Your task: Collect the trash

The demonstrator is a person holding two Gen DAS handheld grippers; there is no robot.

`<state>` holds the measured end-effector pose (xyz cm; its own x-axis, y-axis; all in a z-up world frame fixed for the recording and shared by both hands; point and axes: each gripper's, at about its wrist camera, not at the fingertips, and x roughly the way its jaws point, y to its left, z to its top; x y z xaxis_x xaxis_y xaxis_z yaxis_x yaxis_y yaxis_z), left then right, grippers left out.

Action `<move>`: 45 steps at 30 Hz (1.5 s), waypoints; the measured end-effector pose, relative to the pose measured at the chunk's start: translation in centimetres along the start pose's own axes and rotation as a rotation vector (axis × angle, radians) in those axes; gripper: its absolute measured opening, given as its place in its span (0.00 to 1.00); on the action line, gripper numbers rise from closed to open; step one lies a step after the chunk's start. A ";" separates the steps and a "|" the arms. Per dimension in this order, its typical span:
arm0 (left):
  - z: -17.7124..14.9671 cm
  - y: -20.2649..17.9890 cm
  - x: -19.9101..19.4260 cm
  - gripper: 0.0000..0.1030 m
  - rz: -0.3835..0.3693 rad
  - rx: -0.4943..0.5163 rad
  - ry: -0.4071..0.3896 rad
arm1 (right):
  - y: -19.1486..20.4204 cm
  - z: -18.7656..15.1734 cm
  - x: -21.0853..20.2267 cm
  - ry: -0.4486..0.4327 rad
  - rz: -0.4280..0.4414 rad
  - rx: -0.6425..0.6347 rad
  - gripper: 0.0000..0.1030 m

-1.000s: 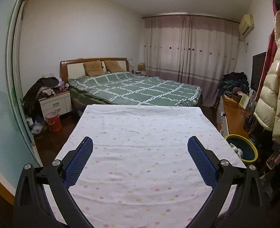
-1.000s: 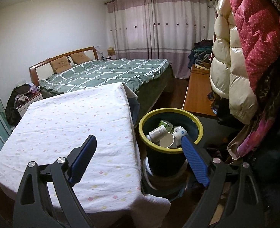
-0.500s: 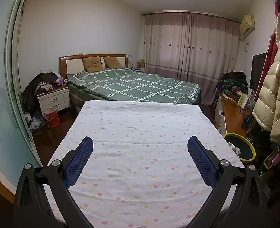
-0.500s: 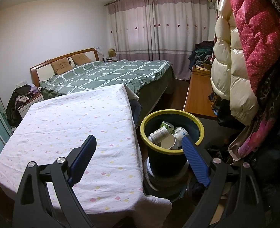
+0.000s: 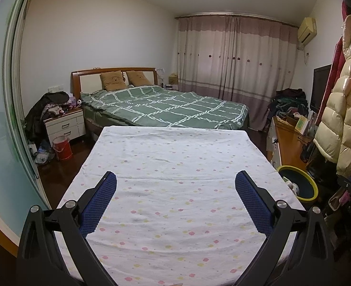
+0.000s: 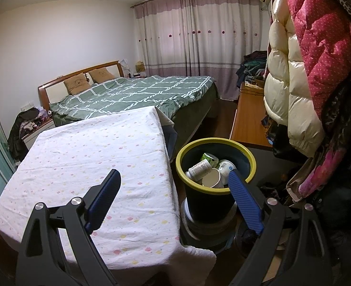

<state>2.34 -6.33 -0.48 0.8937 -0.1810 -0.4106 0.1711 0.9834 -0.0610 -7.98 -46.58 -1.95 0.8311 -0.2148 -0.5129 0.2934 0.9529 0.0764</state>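
A dark bin with a yellow-green rim (image 6: 244,153) stands on the floor right of the table; it holds a paper cup (image 6: 212,180), a white bottle (image 6: 199,168) and other containers. It also shows in the left wrist view (image 5: 311,186). My right gripper (image 6: 174,178) is open and empty, held above the table's right edge and the bin. My left gripper (image 5: 175,181) is open and empty above the table with the dotted white cloth (image 5: 175,157). I see no trash on the cloth.
A bed with a green quilt (image 5: 165,109) lies beyond the table. A nightstand (image 5: 64,125) and a red bucket (image 5: 62,147) stand at the left. A wooden desk (image 6: 249,121) and hanging jackets (image 6: 294,71) are at the right.
Both grippers have pulled back and risen slightly, so the table and bin look a little farther away. Both stay open and empty.
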 end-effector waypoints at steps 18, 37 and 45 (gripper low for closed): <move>-0.1 -0.5 0.2 0.95 -0.006 0.005 0.009 | -0.1 -0.1 0.1 0.001 0.001 0.002 0.85; 0.0 -0.3 0.6 0.95 -0.014 0.002 0.018 | 0.1 -0.3 0.4 0.005 0.006 0.005 0.85; -0.2 -0.4 0.7 0.95 -0.015 0.003 0.021 | 0.1 -0.4 0.4 0.007 0.008 0.006 0.85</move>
<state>2.79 -6.84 -0.94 0.8819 -0.1953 -0.4291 0.1859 0.9805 -0.0642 -7.77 -46.45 -2.50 0.8299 -0.2060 -0.5184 0.2902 0.9531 0.0858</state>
